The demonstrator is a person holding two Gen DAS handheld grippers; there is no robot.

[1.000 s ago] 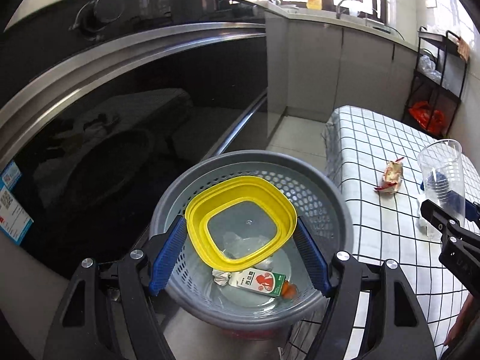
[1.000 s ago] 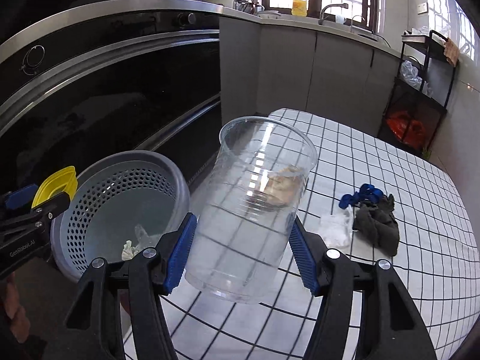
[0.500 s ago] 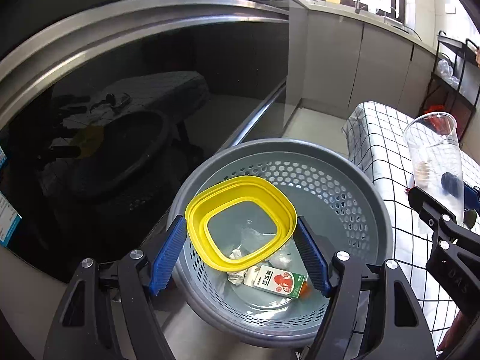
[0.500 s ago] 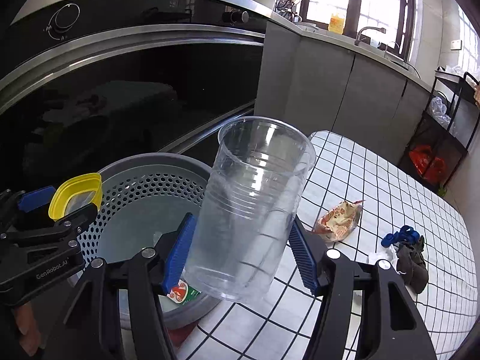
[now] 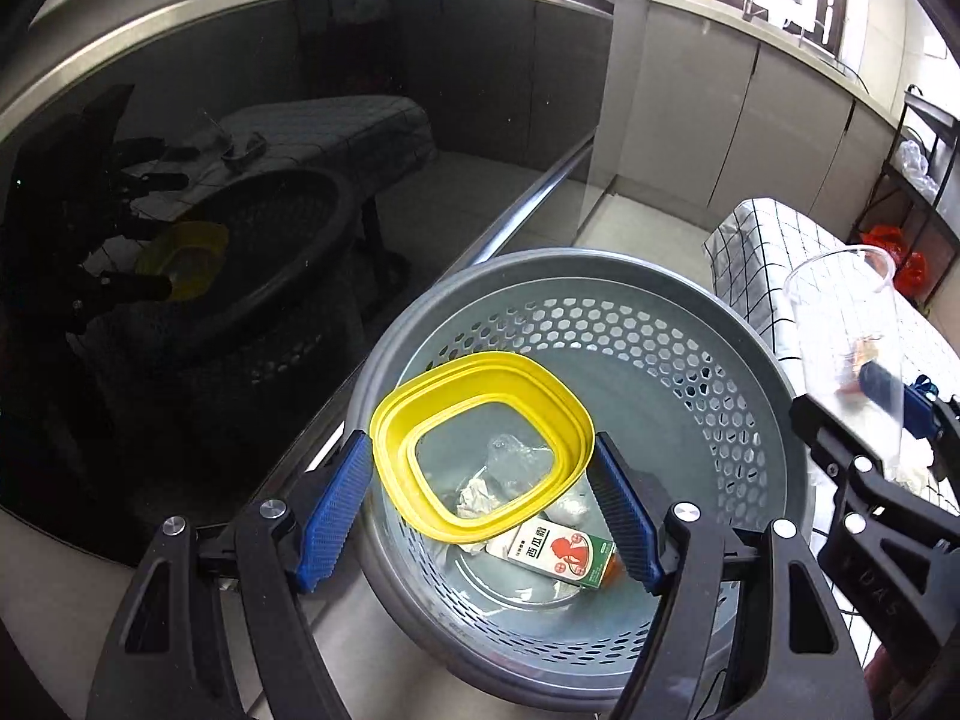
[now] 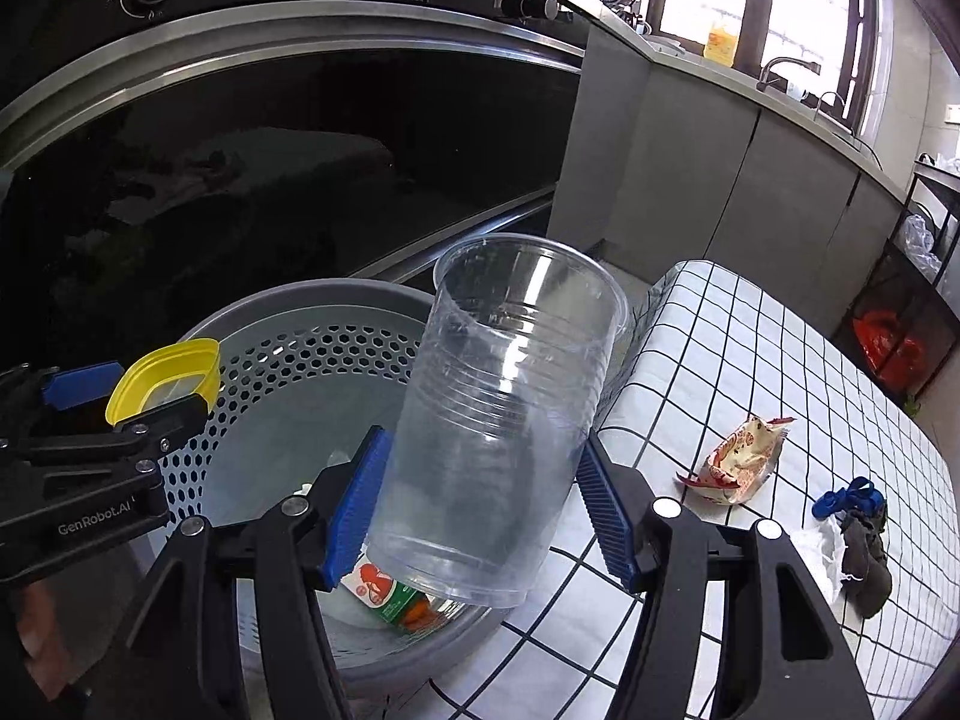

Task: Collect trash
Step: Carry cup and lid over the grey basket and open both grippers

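Evidently both tongs were loaded: the left gripper (image 5: 480,510) pinched a yellow tub (image 5: 480,444) above the bin (image 5: 750,378); the right gripper (image 6: 480,510) clamped a cup (image 6: 504,420) at the bin's edge. Best to centre each over the opening before release.

Daylight from the windows (image 6: 780,6) at top right, blown out to white. Strong fisheye bend w/ dark vignette in the corners, both views. Glossy black oven door (image 5: 240,210) mirrors the room, dim. Sheen streaks on the clear plastic cup (image 6: 504,414). Focus sharp overall; soft shadows only.
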